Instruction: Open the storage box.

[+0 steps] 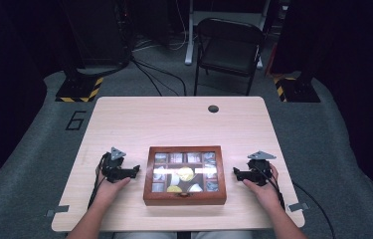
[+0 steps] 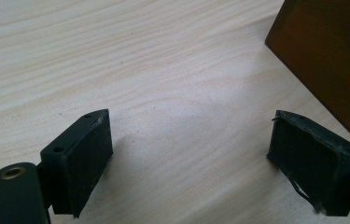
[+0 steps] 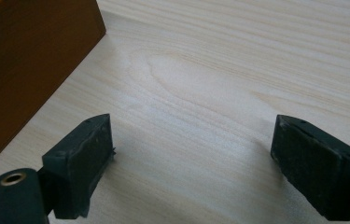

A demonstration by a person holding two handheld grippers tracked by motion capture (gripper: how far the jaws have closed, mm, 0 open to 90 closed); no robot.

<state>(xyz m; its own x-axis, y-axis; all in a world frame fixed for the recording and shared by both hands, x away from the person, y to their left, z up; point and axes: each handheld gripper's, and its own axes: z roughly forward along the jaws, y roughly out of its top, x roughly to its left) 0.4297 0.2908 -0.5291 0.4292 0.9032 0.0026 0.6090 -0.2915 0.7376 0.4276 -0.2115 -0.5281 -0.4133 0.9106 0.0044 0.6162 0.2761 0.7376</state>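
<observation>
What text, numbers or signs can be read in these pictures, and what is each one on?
"6": a large dark numeral on the grey floor covering, left of the table, at about.
Yellow-and-black hazard stripes, a warning marking with no words, edge the stand bases on the floor.
Packets inside the glass-lidded wooden box: any print is too small and blurred to read.
Nothing readable in the two gripper views.

Both grippers' fingers [image 2: 81, 158] spread wide
</observation>
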